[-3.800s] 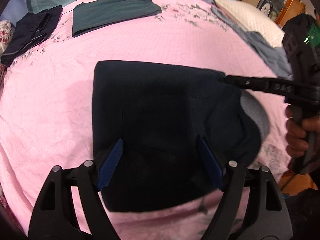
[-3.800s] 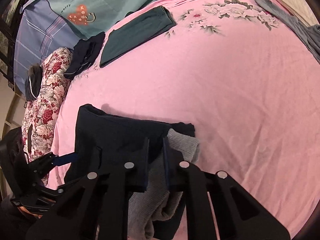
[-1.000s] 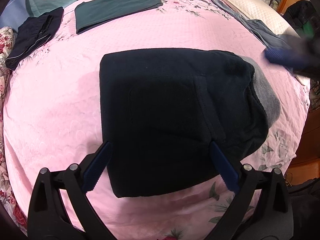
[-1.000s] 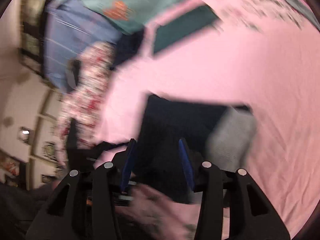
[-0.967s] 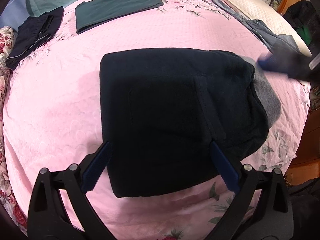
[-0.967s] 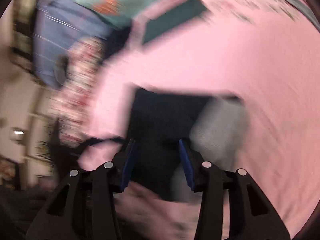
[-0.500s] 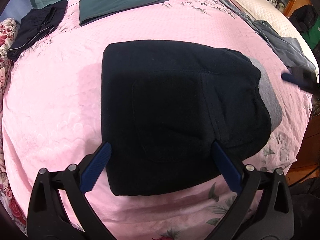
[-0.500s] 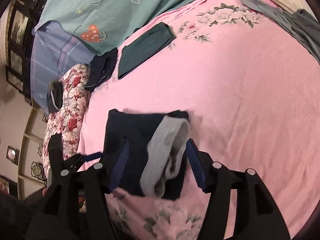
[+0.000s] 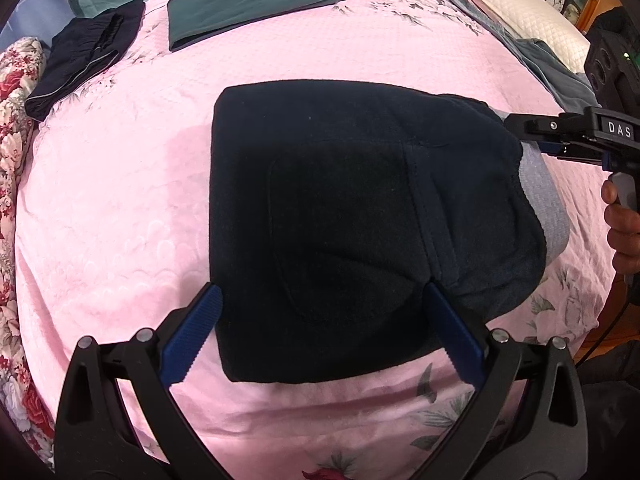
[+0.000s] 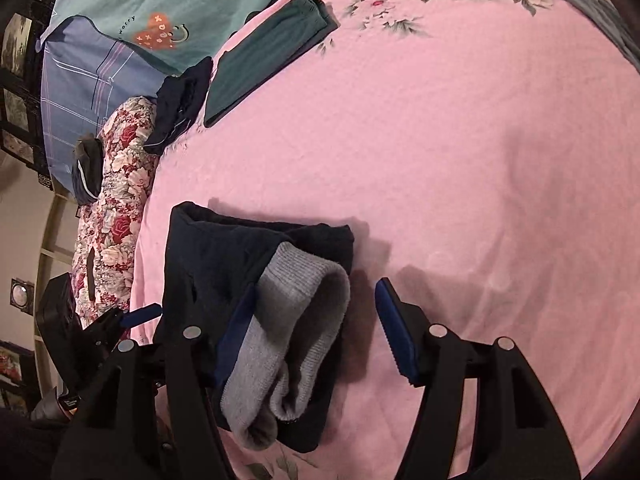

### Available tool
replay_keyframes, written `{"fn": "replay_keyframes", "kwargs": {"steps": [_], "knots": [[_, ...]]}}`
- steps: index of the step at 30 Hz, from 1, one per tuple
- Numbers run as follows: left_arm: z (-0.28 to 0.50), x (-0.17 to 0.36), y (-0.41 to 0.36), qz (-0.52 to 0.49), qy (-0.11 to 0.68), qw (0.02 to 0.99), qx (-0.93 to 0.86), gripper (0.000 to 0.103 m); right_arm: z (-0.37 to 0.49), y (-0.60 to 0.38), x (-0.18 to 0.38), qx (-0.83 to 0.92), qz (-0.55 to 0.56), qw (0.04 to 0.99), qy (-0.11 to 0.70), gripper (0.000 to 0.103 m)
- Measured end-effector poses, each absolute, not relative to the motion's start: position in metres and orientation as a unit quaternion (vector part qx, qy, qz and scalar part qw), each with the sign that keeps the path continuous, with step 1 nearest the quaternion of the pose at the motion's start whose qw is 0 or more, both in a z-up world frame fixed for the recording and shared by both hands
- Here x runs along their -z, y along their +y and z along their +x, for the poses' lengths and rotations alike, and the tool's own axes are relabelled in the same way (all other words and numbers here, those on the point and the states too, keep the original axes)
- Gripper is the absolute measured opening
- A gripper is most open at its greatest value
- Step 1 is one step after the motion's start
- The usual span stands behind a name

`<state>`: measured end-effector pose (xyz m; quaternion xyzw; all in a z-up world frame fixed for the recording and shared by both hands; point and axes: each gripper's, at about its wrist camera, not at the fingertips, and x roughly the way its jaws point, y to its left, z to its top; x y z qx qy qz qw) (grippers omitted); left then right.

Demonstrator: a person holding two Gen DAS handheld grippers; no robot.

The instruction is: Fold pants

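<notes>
The dark navy pants [image 9: 360, 220] lie folded into a compact block on the pink bedspread [image 9: 120, 220], with a grey ribbed waistband [image 9: 548, 208] showing at the right end. In the right wrist view the pants [image 10: 224, 256] show the grey waistband [image 10: 296, 320] folded over. My left gripper [image 9: 320, 328] is open and empty, hovering over the near edge of the block. My right gripper [image 10: 316, 320] is open and empty, just above the waistband end; it also shows in the left wrist view [image 9: 520, 130].
Folded dark green pants [image 9: 248, 8] and a folded navy garment [image 9: 88, 56] lie at the far side. Grey pants [image 9: 552, 64] and a cream pillow [image 9: 516, 8] sit at the far right. A floral quilt [image 10: 116, 200] lines the left edge.
My right gripper let go of the waistband, opened, swung away, and came back over the waistband end. My left gripper pulled back slightly and stays open. The pants lie still.
</notes>
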<state>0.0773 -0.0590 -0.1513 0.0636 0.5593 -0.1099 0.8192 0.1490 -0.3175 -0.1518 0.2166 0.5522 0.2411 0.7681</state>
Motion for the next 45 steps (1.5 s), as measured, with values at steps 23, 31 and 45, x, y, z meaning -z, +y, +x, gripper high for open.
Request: {"fn": "replay_keyframes", "kwargs": {"steps": [23, 31, 45], "knots": [[0.07, 0.152, -0.057, 0.033, 0.56, 0.826, 0.063, 0.101, 0.183, -0.314, 0.17, -0.34, 0.307, 0.695, 0.554, 0.069], [0.07, 0.154, -0.055, 0.032, 0.559, 0.826, 0.065, 0.101, 0.184, -0.32, 0.176, -0.348, 0.309, 0.682, 0.564, 0.069], [0.074, 0.156, -0.054, 0.034, 0.565, 0.822, 0.072, 0.101, 0.18, -0.285, 0.167, -0.348, 0.203, 0.715, 0.571, 0.061]]}}
